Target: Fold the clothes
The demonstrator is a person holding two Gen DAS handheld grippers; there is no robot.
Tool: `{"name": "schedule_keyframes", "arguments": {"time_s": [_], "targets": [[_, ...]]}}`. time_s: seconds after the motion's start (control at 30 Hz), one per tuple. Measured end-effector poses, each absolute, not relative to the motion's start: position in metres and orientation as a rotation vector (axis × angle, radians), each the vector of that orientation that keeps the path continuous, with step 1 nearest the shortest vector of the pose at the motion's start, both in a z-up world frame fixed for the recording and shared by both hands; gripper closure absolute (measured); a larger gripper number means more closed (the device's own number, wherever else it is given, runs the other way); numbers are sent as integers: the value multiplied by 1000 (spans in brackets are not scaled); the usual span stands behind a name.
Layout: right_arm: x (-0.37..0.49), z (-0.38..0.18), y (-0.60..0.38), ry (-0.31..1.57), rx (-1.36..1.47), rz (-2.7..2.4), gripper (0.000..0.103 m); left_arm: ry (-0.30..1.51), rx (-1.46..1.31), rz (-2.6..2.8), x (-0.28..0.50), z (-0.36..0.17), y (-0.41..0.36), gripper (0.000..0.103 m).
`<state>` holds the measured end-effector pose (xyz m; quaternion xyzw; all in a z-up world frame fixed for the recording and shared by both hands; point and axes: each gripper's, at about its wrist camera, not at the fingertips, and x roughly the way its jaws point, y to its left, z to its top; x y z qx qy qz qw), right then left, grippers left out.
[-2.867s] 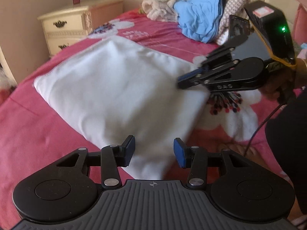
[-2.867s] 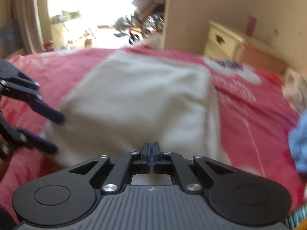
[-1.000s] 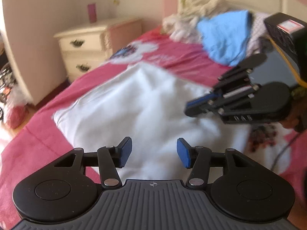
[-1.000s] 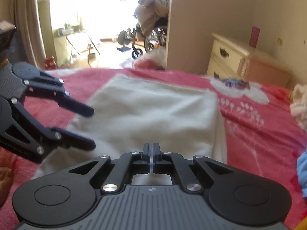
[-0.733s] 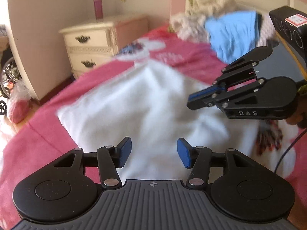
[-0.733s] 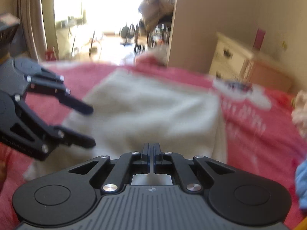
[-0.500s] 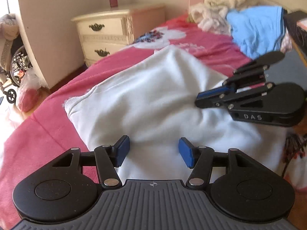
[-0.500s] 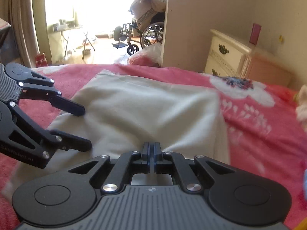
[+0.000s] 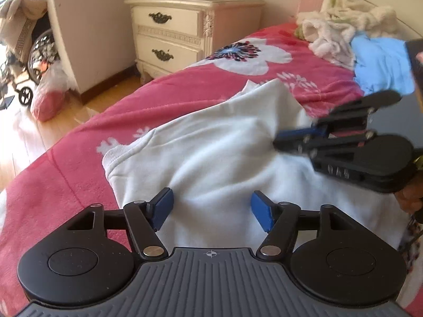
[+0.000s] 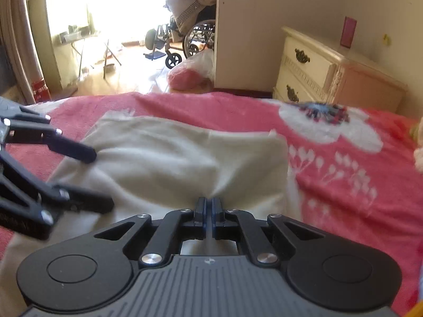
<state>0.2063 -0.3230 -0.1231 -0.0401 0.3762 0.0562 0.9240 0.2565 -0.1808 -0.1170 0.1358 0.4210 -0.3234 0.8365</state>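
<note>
On the pink flowered blanket of the bed (image 9: pixel 185 89) the white cotton garment (image 9: pixel 211 158) lies spread, its far corner toward the cream nightstand (image 9: pixel 174 39); the right gripper (image 10: pixel 208 208) pinches a ridge of its cloth; the left gripper (image 9: pixel 211 208), jaws apart, hovers at its near edge.

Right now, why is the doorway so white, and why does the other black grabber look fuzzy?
Right wrist view: sun floods the doorway, washing it out. Left wrist view: the right tongs look smeared, probably from movement, while the left tongs and nightstand stay sharp.
</note>
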Motion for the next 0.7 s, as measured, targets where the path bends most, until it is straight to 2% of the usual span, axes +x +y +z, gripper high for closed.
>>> {"name": "schedule_keyframes", "arguments": {"time_s": [0.1,0.3,0.5,0.7], "targets": [[215,-108,-329,729,-71,69,100,930,255,-664,263,-116,-184,33],[247,-128,-350,758,-24,16,101,963,275,-634,262,-115,-191,26],[243,-101,-344,708,48,72,100,939,234,-589,262,-101,-186,26],[259,-138,-342,781,30,67,100,948,252,-528,267,-104,-184,22]]}}
